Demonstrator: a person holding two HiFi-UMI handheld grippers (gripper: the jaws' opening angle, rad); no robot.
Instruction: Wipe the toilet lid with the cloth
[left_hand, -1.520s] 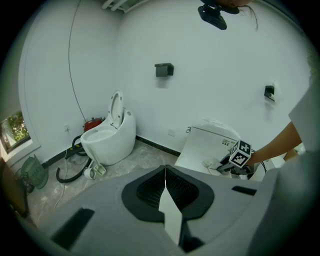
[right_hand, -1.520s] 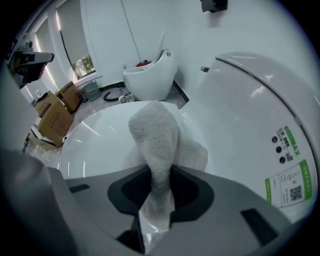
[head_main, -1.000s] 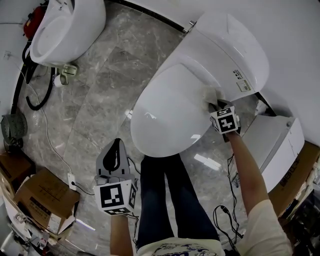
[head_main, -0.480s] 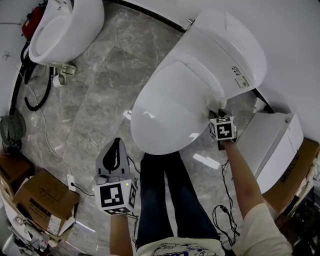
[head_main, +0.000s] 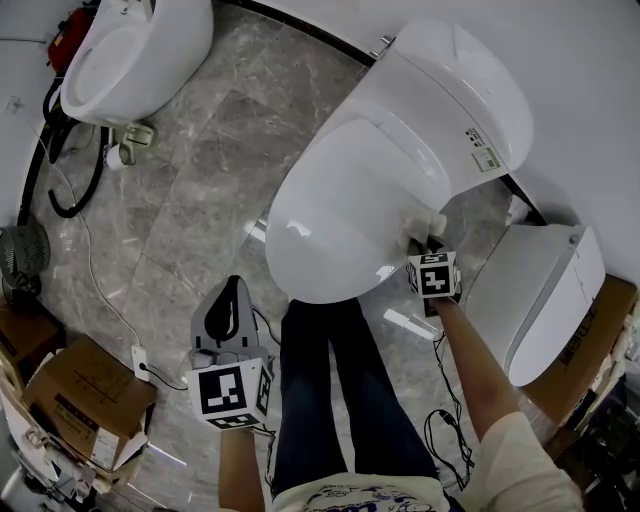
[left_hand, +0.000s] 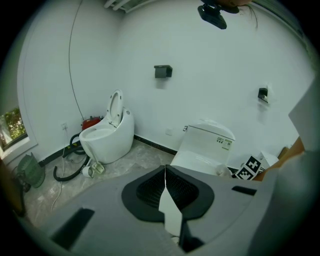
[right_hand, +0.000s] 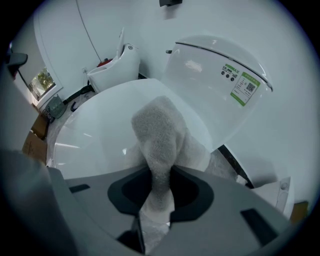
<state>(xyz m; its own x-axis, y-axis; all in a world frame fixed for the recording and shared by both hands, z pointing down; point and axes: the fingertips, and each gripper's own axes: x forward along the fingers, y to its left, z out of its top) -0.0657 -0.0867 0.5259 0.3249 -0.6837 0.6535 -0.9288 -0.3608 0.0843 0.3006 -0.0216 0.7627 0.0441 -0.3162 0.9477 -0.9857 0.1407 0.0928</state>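
Even, cool indoor light filled all three views. Glare streaks lay on the glossy toilet lid and on the polished marble floor. Both gripper views bent strongly at the edges, with dark vignetted corners and a soft near foreground. Daylight showed through a window at far left.
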